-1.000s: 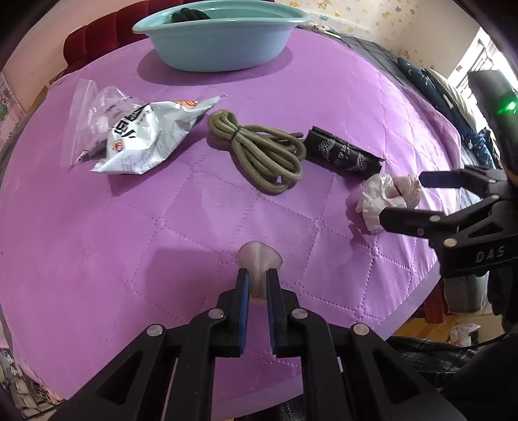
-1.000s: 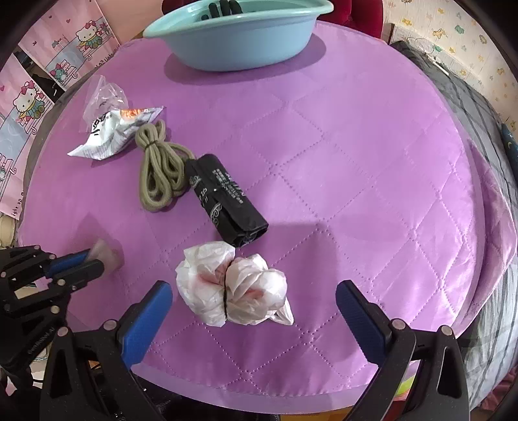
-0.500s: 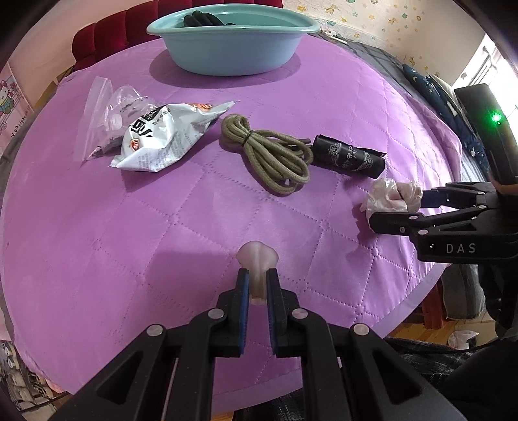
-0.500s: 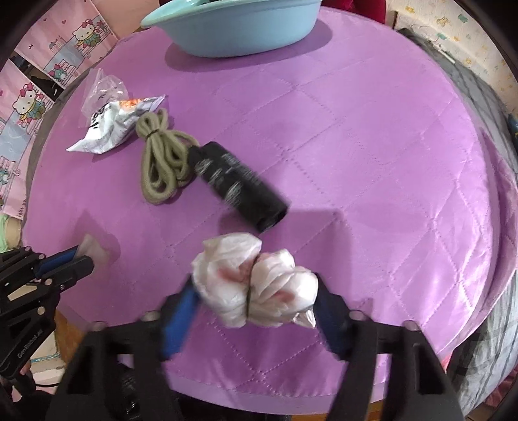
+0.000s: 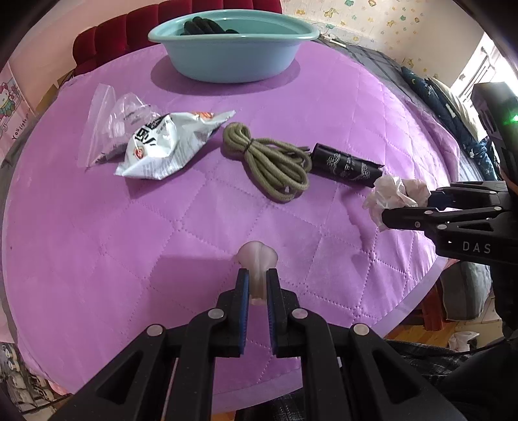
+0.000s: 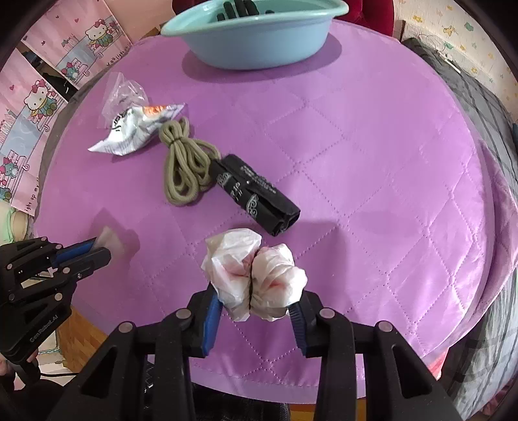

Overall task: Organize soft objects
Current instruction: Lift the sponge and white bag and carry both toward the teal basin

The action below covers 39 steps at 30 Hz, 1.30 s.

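Observation:
A crumpled white plastic bag bundle (image 6: 255,272) with pink marks sits near the front edge of the purple quilted table (image 6: 372,162). My right gripper (image 6: 255,301) is closing on it, and its blue pads press the bundle's sides. In the left wrist view the same bundle (image 5: 391,194) shows between the right gripper's (image 5: 409,205) fingers. My left gripper (image 5: 257,275) is shut on a small translucent pinkish soft piece (image 5: 257,257) just above the cloth. A teal basin (image 5: 233,61) at the far edge holds something black (image 5: 202,26).
On the cloth lie a coiled olive rope (image 5: 272,162), a black printed roll (image 5: 346,165), a crinkled white snack bag (image 5: 162,145) and a clear zip bag (image 5: 106,119). A red padded seat back stands behind the basin; the table edge is close below both grippers.
The right gripper's jaws have gone from wide open around the bag bundle to pressed against it. The left gripper keeps its hold on the translucent piece.

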Motion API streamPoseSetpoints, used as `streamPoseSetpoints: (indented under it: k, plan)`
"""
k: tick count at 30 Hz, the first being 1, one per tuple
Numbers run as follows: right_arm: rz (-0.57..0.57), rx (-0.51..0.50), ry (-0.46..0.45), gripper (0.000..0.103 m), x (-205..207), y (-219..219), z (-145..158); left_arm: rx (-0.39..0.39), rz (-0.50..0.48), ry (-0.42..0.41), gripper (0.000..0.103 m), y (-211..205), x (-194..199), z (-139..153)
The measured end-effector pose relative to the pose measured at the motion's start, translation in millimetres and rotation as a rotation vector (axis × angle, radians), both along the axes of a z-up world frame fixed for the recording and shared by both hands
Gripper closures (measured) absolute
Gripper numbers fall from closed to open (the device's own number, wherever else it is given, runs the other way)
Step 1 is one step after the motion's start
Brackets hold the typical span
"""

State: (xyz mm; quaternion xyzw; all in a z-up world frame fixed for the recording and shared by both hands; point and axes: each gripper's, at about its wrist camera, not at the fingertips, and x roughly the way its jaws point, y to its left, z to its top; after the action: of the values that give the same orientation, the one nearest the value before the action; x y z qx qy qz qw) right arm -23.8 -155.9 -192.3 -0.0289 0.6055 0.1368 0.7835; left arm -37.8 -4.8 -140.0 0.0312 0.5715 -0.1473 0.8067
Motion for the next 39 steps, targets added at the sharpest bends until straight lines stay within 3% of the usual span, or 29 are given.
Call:
streamPoseSetpoints:
  k: [22, 39]
  plan:
    - [0.014, -0.013, -0.103, 0.063, 2, 3, 56, -0.008, -0.022, -0.083, 0.093, -3, 9, 45]
    - [0.016, -0.011, -0.177, 0.062, 18, 11, 111, -0.018, -0.061, -0.162, 0.093, -13, 27, 101]
